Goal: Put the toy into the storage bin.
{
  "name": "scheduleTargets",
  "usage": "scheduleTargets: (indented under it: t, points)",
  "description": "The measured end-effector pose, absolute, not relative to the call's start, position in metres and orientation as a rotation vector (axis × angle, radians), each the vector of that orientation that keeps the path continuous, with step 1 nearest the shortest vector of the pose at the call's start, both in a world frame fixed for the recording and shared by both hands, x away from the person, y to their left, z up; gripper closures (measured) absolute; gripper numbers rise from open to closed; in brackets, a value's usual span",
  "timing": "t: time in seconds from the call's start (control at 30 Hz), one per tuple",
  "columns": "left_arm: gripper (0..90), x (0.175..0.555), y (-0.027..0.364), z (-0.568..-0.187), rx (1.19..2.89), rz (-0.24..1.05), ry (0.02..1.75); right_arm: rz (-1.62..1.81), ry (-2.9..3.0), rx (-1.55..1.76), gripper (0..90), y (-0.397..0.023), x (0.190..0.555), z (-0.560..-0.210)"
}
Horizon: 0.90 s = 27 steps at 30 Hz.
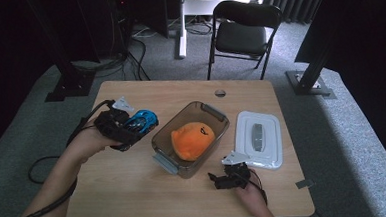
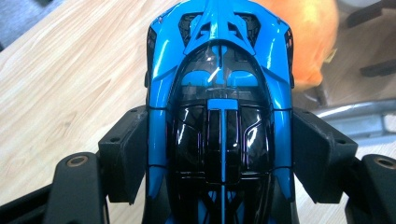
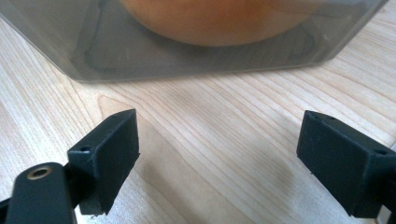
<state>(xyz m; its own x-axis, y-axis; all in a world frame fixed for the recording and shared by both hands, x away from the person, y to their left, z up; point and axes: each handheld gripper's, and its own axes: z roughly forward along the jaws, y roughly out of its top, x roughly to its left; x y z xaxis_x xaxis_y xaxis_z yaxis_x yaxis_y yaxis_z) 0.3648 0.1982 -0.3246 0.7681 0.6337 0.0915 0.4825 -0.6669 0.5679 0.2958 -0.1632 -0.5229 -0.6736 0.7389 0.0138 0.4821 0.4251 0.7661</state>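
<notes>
Left gripper view | blue toy car (image 2: 219, 93) clamped in jaws, tail cut off | right gripper (image 1: 216, 180) jaws wide, empty

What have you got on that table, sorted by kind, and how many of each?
Toys: 2, a blue toy car held in the left gripper and an orange plush toy.
Containers: 1, a clear storage box holding the plush toy.
Lids: 1, a white lid lying beside the box.
Total: 4
</notes>
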Motion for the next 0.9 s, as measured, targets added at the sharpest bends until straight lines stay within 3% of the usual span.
scheduleTargets:
  t: [0.9]
  points:
    - [28.8,0.397,0.098,-0.338,2.478,0.288,0.746,1.098,2.366,1.047,12.8,-0.163,0.295,-0.525]
